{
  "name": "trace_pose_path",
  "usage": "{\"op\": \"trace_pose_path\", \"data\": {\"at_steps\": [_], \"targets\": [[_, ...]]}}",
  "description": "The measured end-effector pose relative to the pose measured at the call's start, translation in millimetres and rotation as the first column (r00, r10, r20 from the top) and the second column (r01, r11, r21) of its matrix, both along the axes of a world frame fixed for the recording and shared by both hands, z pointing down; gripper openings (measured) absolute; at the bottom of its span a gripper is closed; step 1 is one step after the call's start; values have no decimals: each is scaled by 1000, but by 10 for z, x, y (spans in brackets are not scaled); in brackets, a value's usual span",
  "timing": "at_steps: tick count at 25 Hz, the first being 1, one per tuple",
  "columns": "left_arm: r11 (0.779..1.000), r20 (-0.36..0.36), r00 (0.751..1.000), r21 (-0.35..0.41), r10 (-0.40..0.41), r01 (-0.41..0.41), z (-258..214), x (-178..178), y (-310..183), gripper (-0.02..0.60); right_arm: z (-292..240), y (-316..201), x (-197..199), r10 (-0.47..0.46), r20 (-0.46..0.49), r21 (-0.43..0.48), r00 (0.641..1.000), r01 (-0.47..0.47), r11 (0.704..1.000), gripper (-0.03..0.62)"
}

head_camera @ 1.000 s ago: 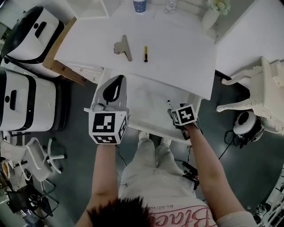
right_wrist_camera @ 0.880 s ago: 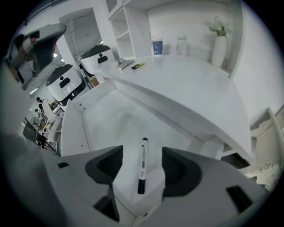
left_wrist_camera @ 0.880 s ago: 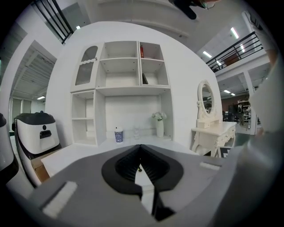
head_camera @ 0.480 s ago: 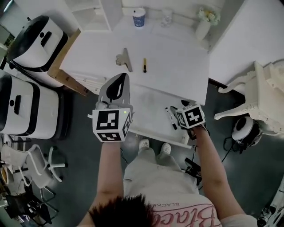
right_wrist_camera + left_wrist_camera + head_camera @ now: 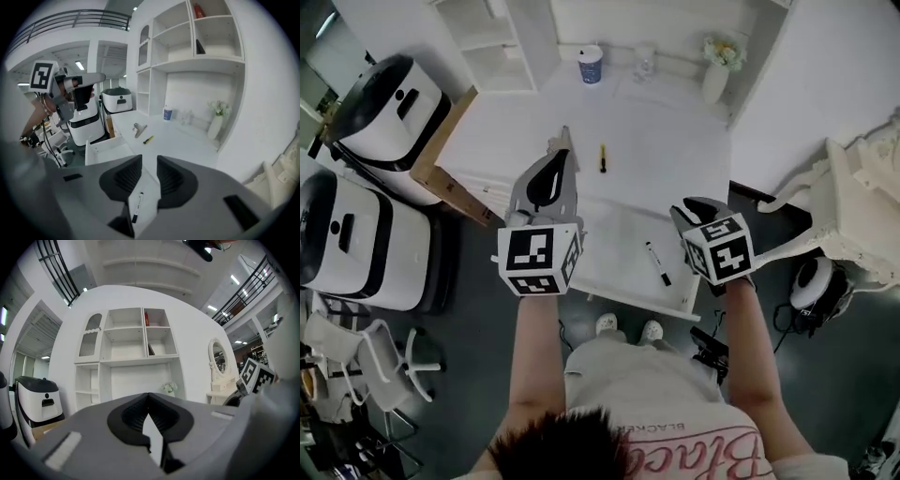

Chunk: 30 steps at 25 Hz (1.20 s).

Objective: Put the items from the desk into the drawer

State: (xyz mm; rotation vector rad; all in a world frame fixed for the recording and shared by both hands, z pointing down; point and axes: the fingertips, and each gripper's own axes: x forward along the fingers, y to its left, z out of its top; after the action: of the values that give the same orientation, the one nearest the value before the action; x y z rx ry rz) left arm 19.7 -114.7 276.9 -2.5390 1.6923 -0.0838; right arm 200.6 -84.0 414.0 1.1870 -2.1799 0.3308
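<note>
A black-and-white marker (image 5: 657,262) lies in the open white drawer (image 5: 609,230), and shows through the gap of my right gripper (image 5: 149,159) as the marker (image 5: 137,206) below it. That right gripper (image 5: 692,211) hangs above the drawer's right end; its jaws have just been closing, still stand apart, and hold nothing. On the desk lie a metal binder clip (image 5: 139,129) and a small yellow item (image 5: 603,157). My left gripper (image 5: 561,159) is shut and empty, held over the desk's front edge, partly covering the binder clip (image 5: 551,142).
A blue cup (image 5: 591,64), a glass (image 5: 644,61) and a vase of flowers (image 5: 715,73) stand at the desk's back. White shelves (image 5: 140,341) rise behind. Two white machines (image 5: 356,169) and a cardboard box (image 5: 441,159) stand left; an ornate white chair (image 5: 853,206) is right.
Both grippers have risen from the drawer. The right one has left the marker lying in the drawer and its jaws have narrowed. The left one stays shut.
</note>
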Motion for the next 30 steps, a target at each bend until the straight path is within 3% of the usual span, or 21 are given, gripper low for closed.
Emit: {"op": "trace_pose_path", "data": {"at_steps": [4, 9, 13, 20, 23, 30], "targets": [[999, 3, 1000, 34, 3, -3, -145, 30, 30, 8, -435, -23, 81, 32, 30, 118, 999, -35, 992, 65], [997, 17, 1000, 76, 9, -11, -314, 74, 70, 8, -952, -31, 182, 59, 60, 287, 996, -74, 955, 19], [993, 25, 1000, 114, 11, -14, -462, 84, 101, 8, -1387, -5, 240, 76, 114, 405, 991, -116, 907, 10], [988, 36, 999, 152, -1, -4, -639, 111, 122, 8, -2042, 60, 380, 93, 160, 583, 983, -170, 795, 9], [988, 48, 999, 153, -8, 1, -650, 154, 140, 8, -2103, 63, 432, 87, 159, 596, 983, -166, 786, 9], [986, 49, 997, 156, -67, 59, -643, 172, 203, 8, -2084, 49, 459, 36, 149, 587, 988, -118, 801, 9]]}}
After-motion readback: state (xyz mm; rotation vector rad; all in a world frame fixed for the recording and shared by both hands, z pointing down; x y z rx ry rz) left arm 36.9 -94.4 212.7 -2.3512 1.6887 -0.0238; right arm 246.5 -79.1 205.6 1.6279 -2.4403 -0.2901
